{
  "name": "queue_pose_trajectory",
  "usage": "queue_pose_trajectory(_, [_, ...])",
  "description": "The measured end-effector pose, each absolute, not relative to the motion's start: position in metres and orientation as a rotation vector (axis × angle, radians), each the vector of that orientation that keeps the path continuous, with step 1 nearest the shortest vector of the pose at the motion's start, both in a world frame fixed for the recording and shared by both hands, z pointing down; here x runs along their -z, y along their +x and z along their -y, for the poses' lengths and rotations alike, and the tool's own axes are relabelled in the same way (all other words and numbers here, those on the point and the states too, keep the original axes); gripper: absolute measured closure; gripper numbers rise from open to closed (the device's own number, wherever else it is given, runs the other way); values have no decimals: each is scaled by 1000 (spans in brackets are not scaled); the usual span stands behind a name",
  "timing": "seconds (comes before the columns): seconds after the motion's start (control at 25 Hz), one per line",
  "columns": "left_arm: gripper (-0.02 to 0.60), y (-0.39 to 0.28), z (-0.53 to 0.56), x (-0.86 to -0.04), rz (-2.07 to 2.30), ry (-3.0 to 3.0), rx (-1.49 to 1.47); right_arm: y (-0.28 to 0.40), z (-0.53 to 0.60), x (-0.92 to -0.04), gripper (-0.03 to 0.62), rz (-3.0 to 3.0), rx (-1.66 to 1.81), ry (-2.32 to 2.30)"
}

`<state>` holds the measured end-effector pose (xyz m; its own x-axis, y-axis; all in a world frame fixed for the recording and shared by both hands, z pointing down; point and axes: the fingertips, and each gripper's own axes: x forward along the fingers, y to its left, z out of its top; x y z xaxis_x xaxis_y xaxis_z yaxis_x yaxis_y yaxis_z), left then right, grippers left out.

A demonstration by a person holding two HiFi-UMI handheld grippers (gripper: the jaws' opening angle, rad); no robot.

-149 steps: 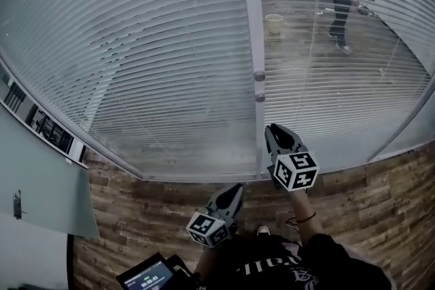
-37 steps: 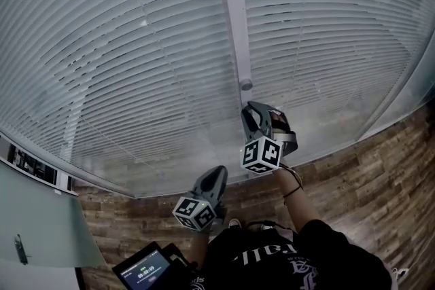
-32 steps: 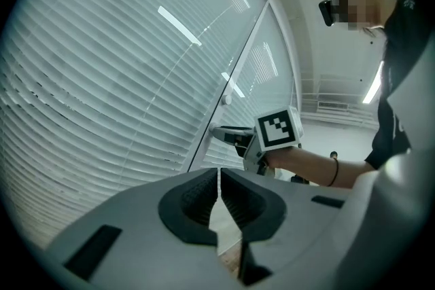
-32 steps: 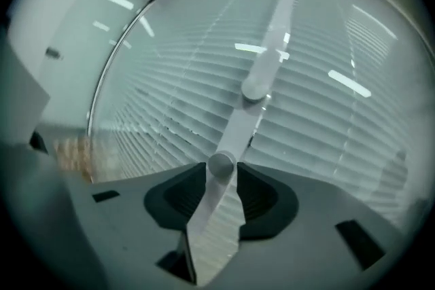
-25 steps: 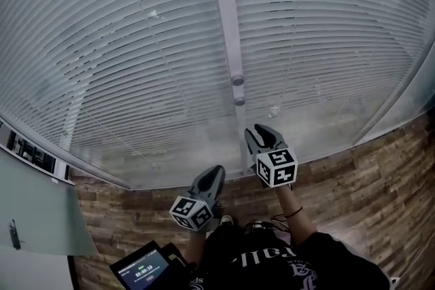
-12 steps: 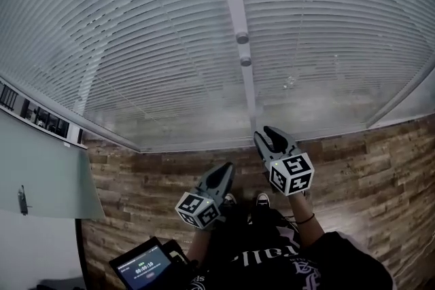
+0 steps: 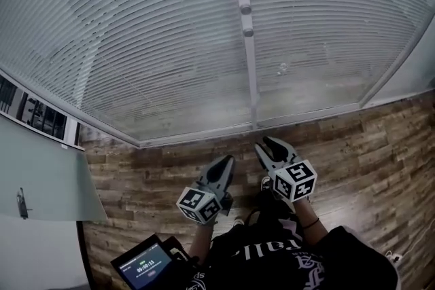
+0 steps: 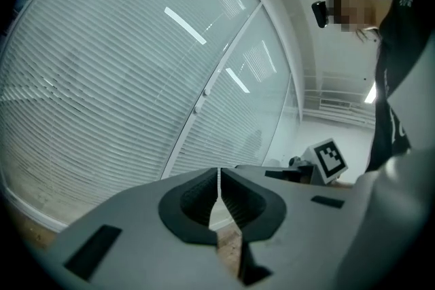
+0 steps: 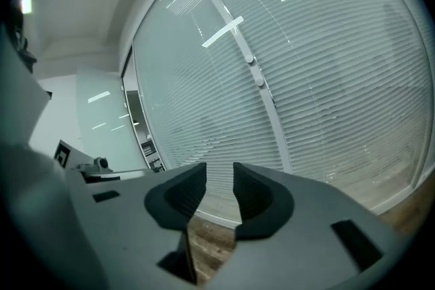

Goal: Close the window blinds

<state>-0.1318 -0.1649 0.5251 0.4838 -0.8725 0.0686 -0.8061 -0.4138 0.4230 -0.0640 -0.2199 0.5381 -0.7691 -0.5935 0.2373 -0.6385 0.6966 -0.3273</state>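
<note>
Floor-to-ceiling glazing fills the top of the head view, and the window blinds [image 7: 149, 44] hang across it in two panes split by a pale upright post [image 7: 250, 85]. Six seconds ago the right pane's slats stood open enough to show a figure and a bucket beyond. Now both panes read as one shut, milky sheet, with only faint shadows behind. I judge the closing done, or all but done.

The slats are thin, flat and horizontal, matte white-grey, close-packed, and crossed by fine vertical cords. Two small round knobs [image 7: 246, 19] sit one above the other on the post, smooth and metallic.

The right gripper [image 7: 268, 144] was up just below those knobs a second and a half ago. It has since dropped away and now hangs low over the floor, well clear of the glass. Its jaws stand slightly apart with nothing between them, only floor and blind showing through the gap. The left gripper [image 7: 226, 159] sits beside it, jaw tips pressed together and empty. Both are grey moulded plastic with dark ribbed pads.

Below lies a wood-plank floor [image 7: 136, 187], brown and streaky, and a lit tablet [image 7: 145, 267] shows at the bottom edge.
</note>
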Motion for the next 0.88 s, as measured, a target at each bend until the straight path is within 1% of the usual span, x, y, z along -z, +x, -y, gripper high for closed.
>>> queue_pose_trajectory(0.16, [577,-145,82,-524,1351,2360,253,-80,140,-538,462,2817,-722,1086])
queue_pose_trajectory(0.32, [577,-165,1,-524,1282,2396,250,-98,53,-537,462,2807,-762,1170])
queue_pose_trajectory(0.52, [577,-180,-61,-521,1273,2384,288,-96,-25,-536,463,2764,-758,1203])
queue_pose_trajectory(0.76, [577,-154,-103,-524,1259,2419,322,-61,-73,-541,464,2768,-739,1240])
queue_pose_trajectory(0.88, [577,-140,-118,-507,1251,2439,339,-49,-87,-525,464,2781,-730,1247])
